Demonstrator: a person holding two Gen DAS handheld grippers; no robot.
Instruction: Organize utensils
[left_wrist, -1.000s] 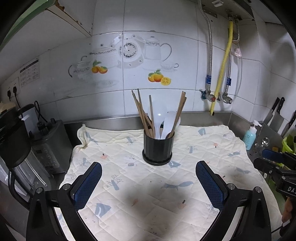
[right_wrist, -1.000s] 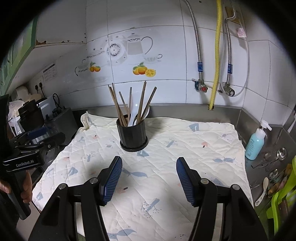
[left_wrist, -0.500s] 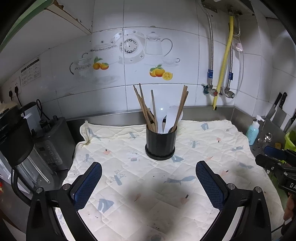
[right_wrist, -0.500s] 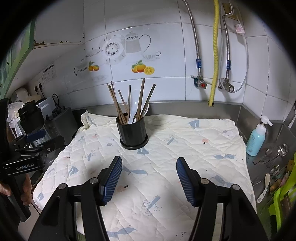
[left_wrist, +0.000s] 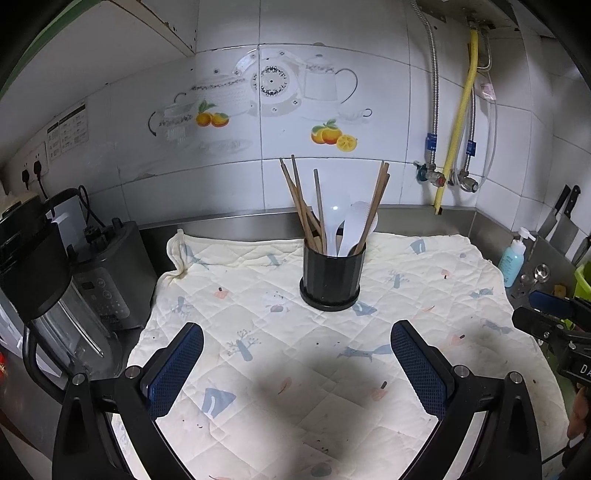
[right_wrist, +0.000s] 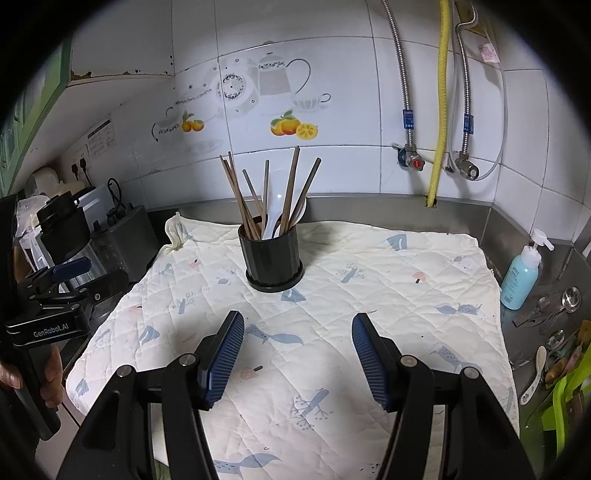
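A black ribbed utensil holder (left_wrist: 331, 275) stands upright on a cream quilted mat (left_wrist: 258, 295) spread over the steel counter, toward the tiled back wall. Wooden chopsticks (left_wrist: 301, 201) and 2 white plastic spoons (left_wrist: 352, 229) lean out of it. The left gripper (left_wrist: 295, 363) hangs above the near part of the mat, its blue-padded jaws spread wide with nothing between them. The right gripper (right_wrist: 297, 356) hangs likewise, jaws released and empty, the holder well beyond its tips. At the mat's left edge sits a blender (left_wrist: 44, 280); at the right, a blue soap bottle (right_wrist: 522, 275) and some loose metal spoons (right_wrist: 565, 301) lie on bare steel. A hand (right_wrist: 48, 373) grips the left tool's handle.
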